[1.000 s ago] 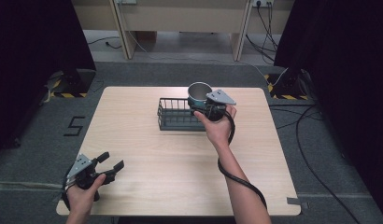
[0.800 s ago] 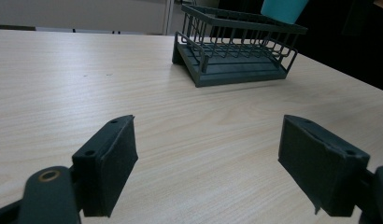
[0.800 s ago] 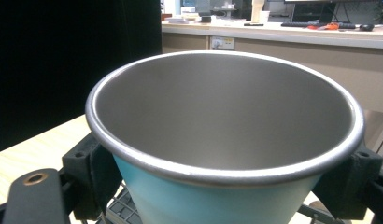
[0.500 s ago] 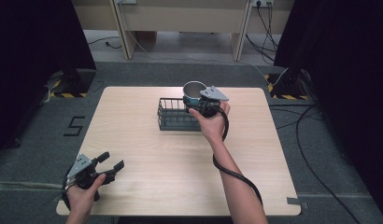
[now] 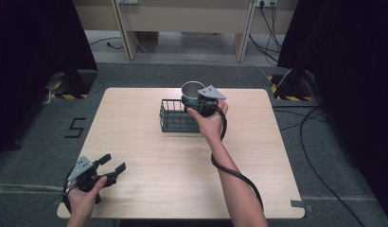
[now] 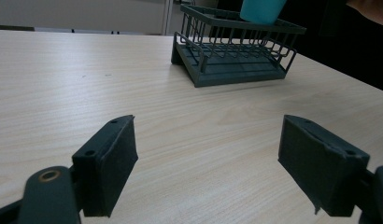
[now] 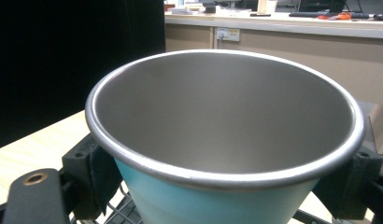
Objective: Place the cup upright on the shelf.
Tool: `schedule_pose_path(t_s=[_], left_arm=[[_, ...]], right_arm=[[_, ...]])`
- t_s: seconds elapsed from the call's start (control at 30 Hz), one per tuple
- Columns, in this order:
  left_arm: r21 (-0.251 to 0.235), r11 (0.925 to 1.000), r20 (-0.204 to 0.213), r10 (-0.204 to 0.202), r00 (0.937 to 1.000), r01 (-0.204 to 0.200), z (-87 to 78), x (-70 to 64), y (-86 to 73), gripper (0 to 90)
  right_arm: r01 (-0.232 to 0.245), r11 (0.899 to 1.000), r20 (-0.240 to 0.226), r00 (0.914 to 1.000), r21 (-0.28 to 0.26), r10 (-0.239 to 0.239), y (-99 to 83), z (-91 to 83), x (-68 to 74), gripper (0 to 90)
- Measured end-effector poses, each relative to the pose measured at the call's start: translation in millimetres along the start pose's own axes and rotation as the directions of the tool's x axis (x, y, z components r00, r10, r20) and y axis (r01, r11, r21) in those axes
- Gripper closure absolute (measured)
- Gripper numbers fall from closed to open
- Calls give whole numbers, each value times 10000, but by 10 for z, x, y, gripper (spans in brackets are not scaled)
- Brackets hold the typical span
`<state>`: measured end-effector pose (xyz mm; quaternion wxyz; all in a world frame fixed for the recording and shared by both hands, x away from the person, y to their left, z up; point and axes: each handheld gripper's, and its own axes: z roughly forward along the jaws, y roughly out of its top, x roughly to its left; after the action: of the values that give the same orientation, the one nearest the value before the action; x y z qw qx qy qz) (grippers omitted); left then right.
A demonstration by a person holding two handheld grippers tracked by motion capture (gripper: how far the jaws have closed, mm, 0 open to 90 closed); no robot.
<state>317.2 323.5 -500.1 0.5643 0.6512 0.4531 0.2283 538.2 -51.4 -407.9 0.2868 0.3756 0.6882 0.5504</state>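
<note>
While the right gripper [image 5: 198, 103] is held above the far right corner of the rack [image 5: 175, 116], a little above the centre of the high view, its jaws are clamped on the cup [image 5: 192, 91], one on each side. The cup is upright, with a metal inside and a light blue outside, and in the right gripper view it [image 7: 224, 140] takes most of the frame, with a jaw pressing on its wall at the lower left and the lower right. Wires of the rack [image 7: 117, 210] are visible just under it. The cup hangs over the rack's right end; whether it touches the wires, one cannot tell.

The left gripper [image 5: 109, 169] is in the lower left of the high view, near the front edge of the table [image 5: 135, 142], well apart from the rack. Its jaws stand wide apart and hold nothing. In the left gripper view the rack [image 6: 234, 49] stands in the upper middle of the frame, and the blue cup [image 6: 262, 9] is at its top edge.
</note>
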Motion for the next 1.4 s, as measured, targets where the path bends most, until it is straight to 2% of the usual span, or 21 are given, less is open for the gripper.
schedule_pose_path(t_s=[1.2, 1.4], left_arm=[[17, 10000, 39, 43, 10000, -43, 3, -6, 1, 186], [27, 10000, 41, 48, 10000, -48, 3, -6, 0, 186]], right_arm=[[-276, 9944, 66, 9996, 1018, 270, -342, 203, 14, 153], [-258, 9950, 76, 9997, 963, 252, -363, 213, 12, 151]])
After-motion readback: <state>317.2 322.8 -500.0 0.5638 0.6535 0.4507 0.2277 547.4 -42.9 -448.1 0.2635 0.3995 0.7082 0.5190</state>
